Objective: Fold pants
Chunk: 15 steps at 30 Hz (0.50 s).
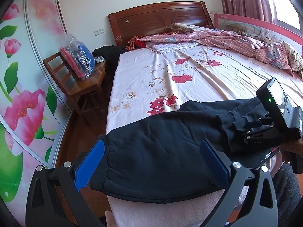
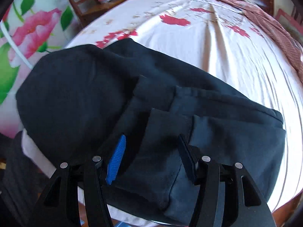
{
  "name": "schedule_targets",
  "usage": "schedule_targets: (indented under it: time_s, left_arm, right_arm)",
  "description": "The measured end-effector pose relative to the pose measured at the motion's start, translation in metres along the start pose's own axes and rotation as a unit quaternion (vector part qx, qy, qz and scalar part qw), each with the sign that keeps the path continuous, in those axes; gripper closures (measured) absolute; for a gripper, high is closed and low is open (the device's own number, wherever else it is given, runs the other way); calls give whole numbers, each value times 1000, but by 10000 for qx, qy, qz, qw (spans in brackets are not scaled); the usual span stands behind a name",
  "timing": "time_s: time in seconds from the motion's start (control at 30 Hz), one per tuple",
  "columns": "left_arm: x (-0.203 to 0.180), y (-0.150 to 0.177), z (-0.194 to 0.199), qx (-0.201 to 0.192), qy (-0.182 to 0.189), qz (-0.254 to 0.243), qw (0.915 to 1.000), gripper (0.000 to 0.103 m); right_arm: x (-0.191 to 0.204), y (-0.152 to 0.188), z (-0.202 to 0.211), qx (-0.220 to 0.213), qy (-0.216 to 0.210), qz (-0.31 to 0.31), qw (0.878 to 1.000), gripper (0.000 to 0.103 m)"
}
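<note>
Dark navy pants (image 1: 161, 147) lie folded across the foot of the bed, near its front edge. My left gripper (image 1: 151, 160) is open, its blue fingers (image 1: 90, 162) standing on either side of the waistband end, not pinching it. In the left wrist view my right gripper (image 1: 253, 126) sits at the right, among the cuff ends of the legs. In the right wrist view the right gripper (image 2: 151, 155) has its fingers (image 2: 116, 158) apart with the folded leg cuffs (image 2: 161, 121) between them; the pants (image 2: 79, 94) spread out ahead.
The bed carries a white sheet with red flowers (image 1: 180, 75). A pink quilt (image 1: 236, 39) is bunched along the headboard and right rail. A wooden chair (image 1: 79, 79) with a plastic bag of clothes stands to the left, by a floral wardrobe door (image 1: 22, 94).
</note>
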State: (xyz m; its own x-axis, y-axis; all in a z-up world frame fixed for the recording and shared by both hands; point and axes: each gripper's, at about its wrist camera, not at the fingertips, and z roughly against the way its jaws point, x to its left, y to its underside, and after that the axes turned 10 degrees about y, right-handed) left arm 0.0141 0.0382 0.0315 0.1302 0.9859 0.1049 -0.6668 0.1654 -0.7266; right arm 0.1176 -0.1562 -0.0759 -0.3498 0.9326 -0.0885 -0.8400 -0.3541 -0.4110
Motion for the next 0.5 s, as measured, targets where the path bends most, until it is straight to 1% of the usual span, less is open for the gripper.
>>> schedule_targets:
  time_s: [0.03, 0.07, 0.1, 0.13, 0.17, 0.23, 0.33, 0.43, 0.5]
  left_arm:
    - [1, 0, 1, -23, -9, 18, 10000, 2]
    - [2, 0, 1, -20, -11, 33, 10000, 2]
    - [4, 0, 1, -17, -1, 61, 10000, 2]
    - [5, 0, 1, -21, 4, 82, 10000, 2]
    - [6, 0, 0, -11, 0, 112, 9999, 2]
    - [8, -1, -1, -6, 2, 140, 9999, 2]
    - [8, -1, -1, -31, -8, 148, 9999, 2]
    - [6, -1, -1, -40, 7, 147, 9999, 2]
    - [4, -1, -1, -36, 27, 104, 9999, 2]
  right_arm:
    - [-4, 0, -2, 46, 2, -168, 9998, 62]
    - [-10, -1, -3, 79, -140, -399, 9991, 74]
    - [-16, -1, -1, 101, -400, -641, 9971, 84]
    - [-21, -2, 4, 78, -490, -790, 9956, 86]
    - [-24, -3, 8, 41, -478, -817, 9955, 89]
    - [-33, -6, 18, -72, -618, -1062, 9924, 91]
    - [-53, -18, 45, -579, -702, -1472, 9849, 92]
    - [-59, -33, 55, -970, -768, -1545, 9802, 92]
    - [-51, -40, 41, -934, -708, -1395, 9833, 92]
